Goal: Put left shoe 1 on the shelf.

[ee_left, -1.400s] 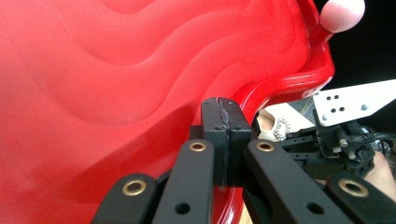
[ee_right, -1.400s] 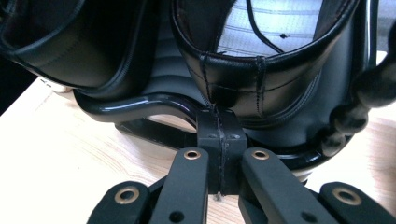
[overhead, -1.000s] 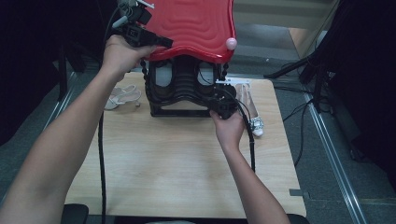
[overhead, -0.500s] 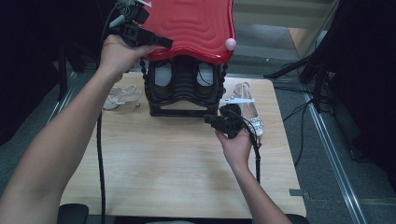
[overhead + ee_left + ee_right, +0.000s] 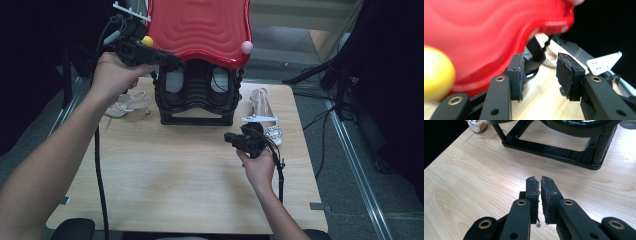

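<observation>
High view: red lid sits raised above the black rack at the table's far edge. Left gripper at the lid's left rim, jaws just opening, nothing between them. Right gripper near the rack's base, jaws nearly closed, empty. Lid looks like rigid, glossy plastic, light but likely slippery; grip the thin rim edge.

Red wavy-ridged lid, black stand, pale wood table.

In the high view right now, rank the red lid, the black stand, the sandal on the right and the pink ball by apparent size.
1. red lid, though it sits raised, nearer the camera
2. black stand
3. sandal on the right
4. pink ball
</observation>
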Tool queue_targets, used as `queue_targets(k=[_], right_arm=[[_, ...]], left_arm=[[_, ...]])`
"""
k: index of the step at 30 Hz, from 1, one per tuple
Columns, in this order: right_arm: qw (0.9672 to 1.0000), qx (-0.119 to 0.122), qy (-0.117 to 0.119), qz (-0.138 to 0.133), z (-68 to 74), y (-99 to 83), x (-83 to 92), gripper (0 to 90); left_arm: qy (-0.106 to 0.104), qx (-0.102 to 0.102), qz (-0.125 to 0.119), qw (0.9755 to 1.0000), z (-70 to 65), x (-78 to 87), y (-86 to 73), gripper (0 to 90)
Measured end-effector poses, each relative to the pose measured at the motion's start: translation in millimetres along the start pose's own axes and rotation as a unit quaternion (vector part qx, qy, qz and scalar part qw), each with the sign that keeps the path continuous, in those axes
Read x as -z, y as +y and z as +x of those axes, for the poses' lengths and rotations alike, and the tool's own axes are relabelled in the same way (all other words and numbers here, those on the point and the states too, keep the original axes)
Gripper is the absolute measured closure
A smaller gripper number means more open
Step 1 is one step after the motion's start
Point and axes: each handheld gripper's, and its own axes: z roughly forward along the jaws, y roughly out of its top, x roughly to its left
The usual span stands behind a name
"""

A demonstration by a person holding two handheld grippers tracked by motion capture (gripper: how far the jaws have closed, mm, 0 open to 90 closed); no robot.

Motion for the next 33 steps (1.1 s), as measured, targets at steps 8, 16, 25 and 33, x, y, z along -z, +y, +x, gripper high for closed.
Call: queue_targets(k=[8, 16, 25, 33], right_arm=[[1.0000, 0.004, 0.008, -0.003, -5.3, -12.7, 1.8, 88.4], [0.9995, -0.004, -0.018, -0.026, -5.0, -25.2, 3.6, 88.0], [0.9994, -0.017, 0.031, 0.000, -12.0, -39.7, -1.2, 80.4], [0.9978, -0.044, 0.050, 0.002, -24.7, -42.4, -0.3, 59.7]], left_arm=[[0.002, 0.001, 0.001, 1.0000, -1.4, 5.5, -39.5, 51.9], [-0.008, 0.016, 0.003, 0.9998, 4.5, 2.4, -71.2, 51.5], [-0.013, 0.044, 0.016, 0.9988, 18.3, -10.4, -113.6, 50.2], [0.005, 0.053, 0.044, 0.9977, 26.8, -29.3, -147.1, 50.4]])
